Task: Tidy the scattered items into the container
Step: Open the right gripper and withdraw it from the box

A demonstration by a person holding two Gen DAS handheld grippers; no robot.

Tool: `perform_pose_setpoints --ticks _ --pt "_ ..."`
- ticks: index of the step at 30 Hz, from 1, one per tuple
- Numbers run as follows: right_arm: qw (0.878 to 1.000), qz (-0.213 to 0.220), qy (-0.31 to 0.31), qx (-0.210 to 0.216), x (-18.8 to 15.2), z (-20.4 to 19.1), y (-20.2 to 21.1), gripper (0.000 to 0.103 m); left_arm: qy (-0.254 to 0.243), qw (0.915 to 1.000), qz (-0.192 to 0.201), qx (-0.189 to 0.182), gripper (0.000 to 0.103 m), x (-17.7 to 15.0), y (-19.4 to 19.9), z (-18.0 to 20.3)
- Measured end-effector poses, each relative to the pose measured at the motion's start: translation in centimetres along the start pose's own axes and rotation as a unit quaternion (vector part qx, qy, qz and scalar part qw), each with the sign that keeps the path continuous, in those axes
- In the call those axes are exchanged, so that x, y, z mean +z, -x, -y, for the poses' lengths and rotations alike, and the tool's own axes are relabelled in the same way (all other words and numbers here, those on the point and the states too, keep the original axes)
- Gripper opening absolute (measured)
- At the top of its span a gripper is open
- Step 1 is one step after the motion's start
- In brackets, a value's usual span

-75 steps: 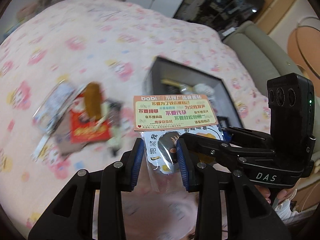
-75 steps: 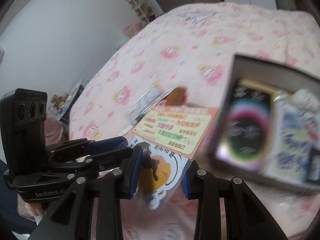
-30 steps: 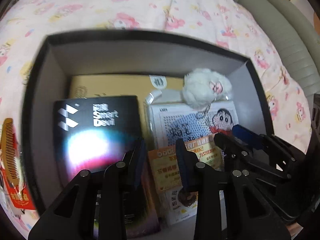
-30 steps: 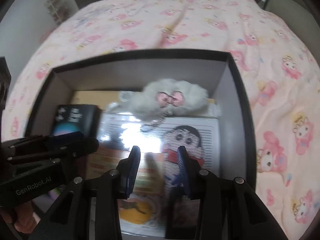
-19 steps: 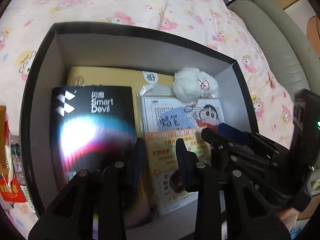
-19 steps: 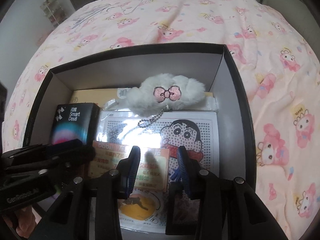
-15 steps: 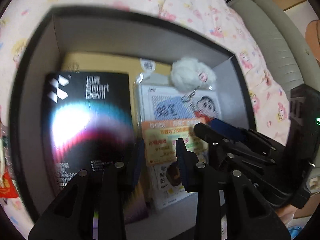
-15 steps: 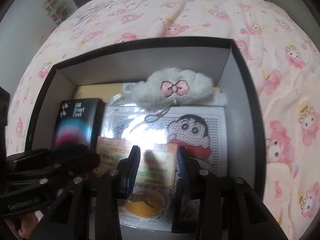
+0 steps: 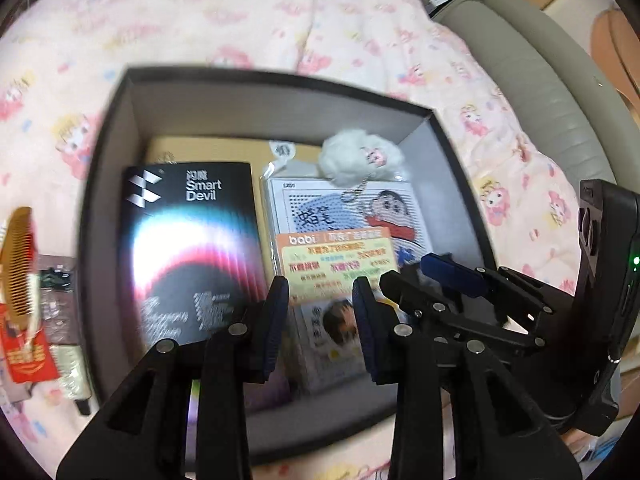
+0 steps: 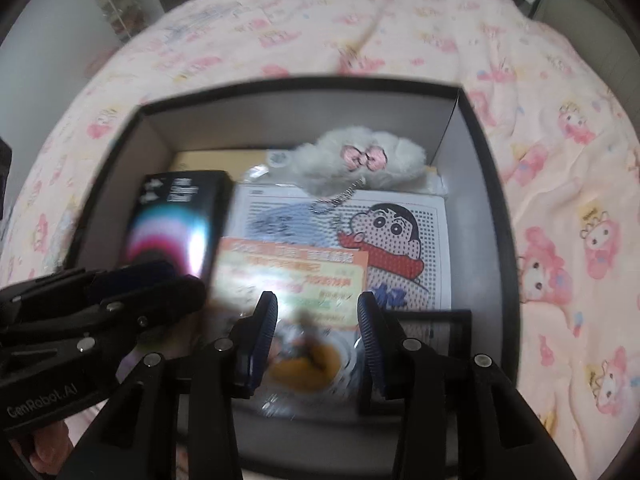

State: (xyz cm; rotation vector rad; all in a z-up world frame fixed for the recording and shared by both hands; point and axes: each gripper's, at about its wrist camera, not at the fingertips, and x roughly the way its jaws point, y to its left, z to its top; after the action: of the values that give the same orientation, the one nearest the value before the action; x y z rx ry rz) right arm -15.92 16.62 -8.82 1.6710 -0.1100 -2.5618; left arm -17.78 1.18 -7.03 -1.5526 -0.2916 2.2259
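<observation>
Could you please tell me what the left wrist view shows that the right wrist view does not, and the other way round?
Only the left wrist view shows leftover items outside the box: a wooden comb and a red packet on the pink bedspread. Only the right wrist view shows the pink bow on the white plush keychain clearly. Both show the black box, the Smart Devil package, the cartoon sheet and the orange-headed sticker pack.

Left gripper and right gripper: black plastic frames, ribbed blue pads, silver screw heads; white "GenRobot.AI" lettering on the left gripper's side
</observation>
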Motion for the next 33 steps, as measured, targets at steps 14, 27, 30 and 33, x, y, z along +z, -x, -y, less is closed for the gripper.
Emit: perform_pose_setpoints --ticks 14,27,30,33 --pt "0.995 0.068 0.050 0.059 -6.1 -9.3 7.9 0.038 -0.017 0.9980 0.050 0.035 0.035 -8.3 11.9 -2.5" --pt "0.972 -0.005 0.133 0.195 -7.8 -23.5 3.1 0.037 0.122 0.9871 0.084 0.060 0.043 -15.6 17.4 -16.2" --pt "0.971 -0.020 0.133 0.197 -7.7 -25.8 1.2 0.037 0.153 0.9828 0.087 0.056 0.044 -16.0 17.0 -19.3" --pt "0.974 -0.036 0.128 0.186 -7.1 -27.3 -1.3 0.037 0.195 0.9760 0.083 0.050 0.044 -15.8 15.9 -22.8"
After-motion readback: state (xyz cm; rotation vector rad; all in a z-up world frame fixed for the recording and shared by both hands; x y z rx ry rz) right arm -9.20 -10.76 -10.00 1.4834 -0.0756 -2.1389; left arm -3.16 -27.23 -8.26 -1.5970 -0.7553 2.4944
